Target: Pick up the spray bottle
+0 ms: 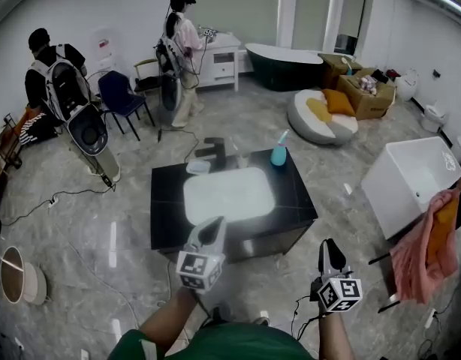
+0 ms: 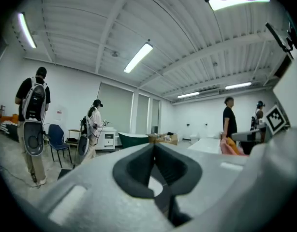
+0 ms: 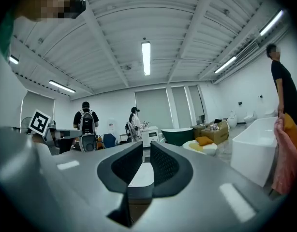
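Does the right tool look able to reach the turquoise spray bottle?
Probably, after moving forward: the turquoise spray bottle stands unobstructed at the far edge of the black counter, well beyond the right tool.

A: Polished, stone-look floor (image 1: 88,223) throws back streaks of light. And the counter (image 1: 287,193)?
B: Glossy black, with 1 smooth white basin (image 1: 230,193). The spray bottle (image 1: 278,154) looks like translucent teal plastic, though it's small here. The right gripper (image 3: 146,149) is matt grey plastic; its pads (image 3: 164,166) are dark and finely ribbed. A pink cloth (image 1: 414,253) hangs soft and creased.
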